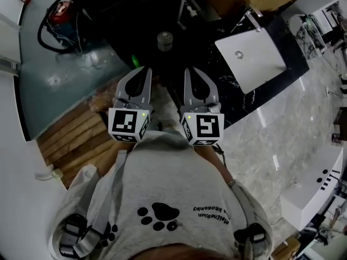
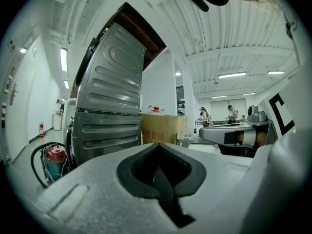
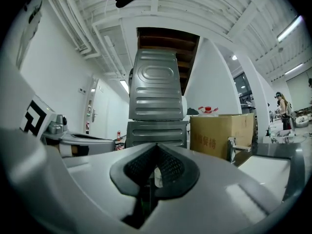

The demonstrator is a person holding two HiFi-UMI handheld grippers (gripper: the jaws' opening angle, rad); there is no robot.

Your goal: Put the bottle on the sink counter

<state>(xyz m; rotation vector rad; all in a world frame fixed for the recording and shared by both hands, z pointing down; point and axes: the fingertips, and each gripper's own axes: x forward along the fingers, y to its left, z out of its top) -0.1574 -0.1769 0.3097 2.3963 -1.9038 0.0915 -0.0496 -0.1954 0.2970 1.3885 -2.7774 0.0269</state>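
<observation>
My left gripper [image 1: 142, 70] and right gripper [image 1: 195, 70] are held side by side close to my chest, pointing level and forward. Both are shut with nothing between the jaws, which meet in the left gripper view [image 2: 158, 145] and the right gripper view [image 3: 157, 145]. A clear bottle with a red cap [image 3: 210, 111] stands far ahead on top of a cardboard box [image 3: 222, 133], and it shows small in the left gripper view [image 2: 154, 109]. The white sink [image 1: 250, 58] with its faucet [image 1: 254, 20] sits in a black marble counter [image 1: 293, 42] to the right of the grippers.
A tall grey stacked machine [image 3: 157, 106] stands straight ahead. A red device with a black hose [image 1: 60, 12] lies on the floor at the left. Wooden slats [image 1: 76, 134] lie beside my left side. A round grey-topped thing [image 1: 165, 39] sits ahead of the grippers. People stand far off at the right.
</observation>
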